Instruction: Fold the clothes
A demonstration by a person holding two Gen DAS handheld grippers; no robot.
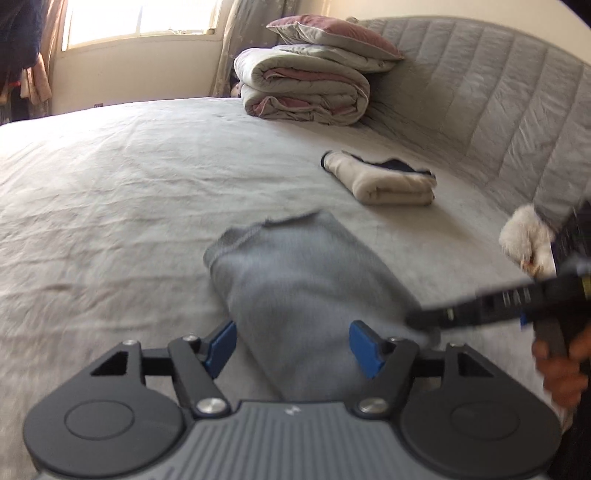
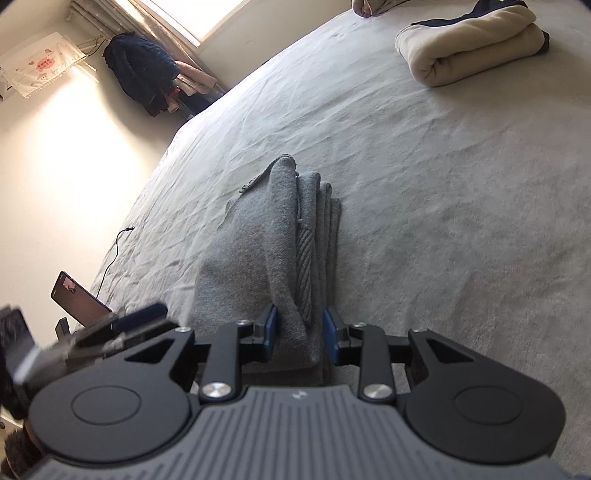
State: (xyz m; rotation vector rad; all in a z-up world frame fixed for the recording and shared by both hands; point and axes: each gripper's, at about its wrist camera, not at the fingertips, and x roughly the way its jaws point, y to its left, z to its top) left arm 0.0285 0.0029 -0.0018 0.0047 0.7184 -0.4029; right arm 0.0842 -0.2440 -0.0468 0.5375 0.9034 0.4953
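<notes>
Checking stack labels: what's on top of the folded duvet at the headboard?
A grey-and-pink pillow lies on the folded duvet. Behind the stack, the quilted headboard and a curtain show; anything directly behind or beneath it is covered.

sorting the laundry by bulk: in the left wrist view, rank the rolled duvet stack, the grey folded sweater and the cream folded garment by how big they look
1. Grey folded sweater, though nearness to the camera inflates it.
2. Rolled duvet stack, farther away, so probably bigger in reality.
3. Cream folded garment.

A wide bed (image 1: pixel 110 177) with a wrinkled pale sheet fills the room, backed by a quilted grey headboard (image 1: pixel 498 110). Daylight floods through a window (image 1: pixel 140 18) flanked by curtains (image 1: pixel 243 40). Dark clothes (image 2: pixel 144 74) hang against the cream wall (image 2: pixel 74 166).
</notes>
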